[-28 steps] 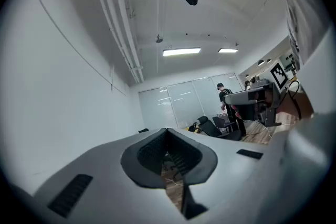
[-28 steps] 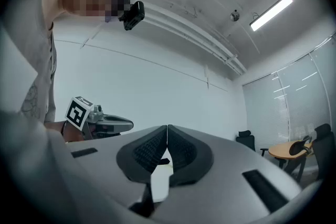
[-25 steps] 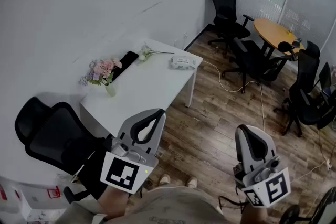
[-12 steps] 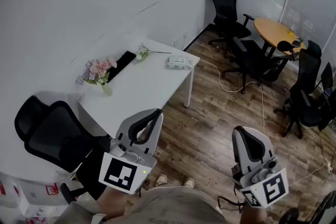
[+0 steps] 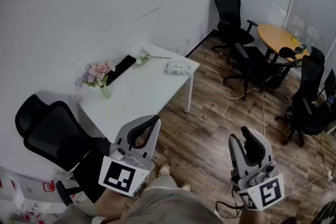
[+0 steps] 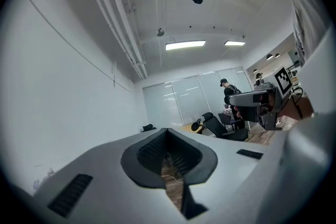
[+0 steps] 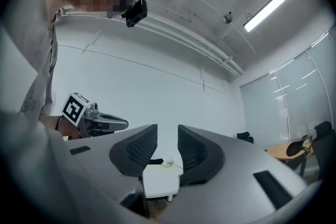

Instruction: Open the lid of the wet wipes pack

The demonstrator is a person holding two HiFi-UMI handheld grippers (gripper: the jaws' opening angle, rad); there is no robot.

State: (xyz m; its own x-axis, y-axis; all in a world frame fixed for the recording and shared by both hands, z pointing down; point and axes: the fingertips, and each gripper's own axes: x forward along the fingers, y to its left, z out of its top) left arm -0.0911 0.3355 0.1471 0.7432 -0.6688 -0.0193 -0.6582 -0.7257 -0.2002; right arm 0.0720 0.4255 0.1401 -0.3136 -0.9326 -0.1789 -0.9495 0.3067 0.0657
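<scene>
Office room seen from the head view: a white wall point(image 5: 79, 8) fills the upper left of the frame and a wood-plank floor point(image 5: 210, 128) runs from the centre to the right. A white desk point(image 5: 142, 94) stands against the wall at left of centre, with a black office chair point(image 5: 50, 136) at the lower left. Further black chairs point(image 5: 231, 16) surround a round wooden table point(image 5: 281, 38) at the upper right. In the foreground, the left claw point(image 5: 156, 119) sits at the lower centre-left, tips pressed together around an open loop and holding nothing. The right claw point(image 5: 242, 136), at the lower right, has its jaws opening with a clear gap between the ribbed pads point(image 7: 139, 149). Nothing lies in that gap; only the distant desk shows through it. Both claws are well apart from the desk. The wet wipes pack point(image 5: 177, 67) lies flat near the desk's far right corner, lid closed. A black flat object point(image 5: 122, 66), a vase of pink flowers point(image 5: 97, 73) and a loose flower stem point(image 5: 147, 55) lie along the wall edge.
</scene>
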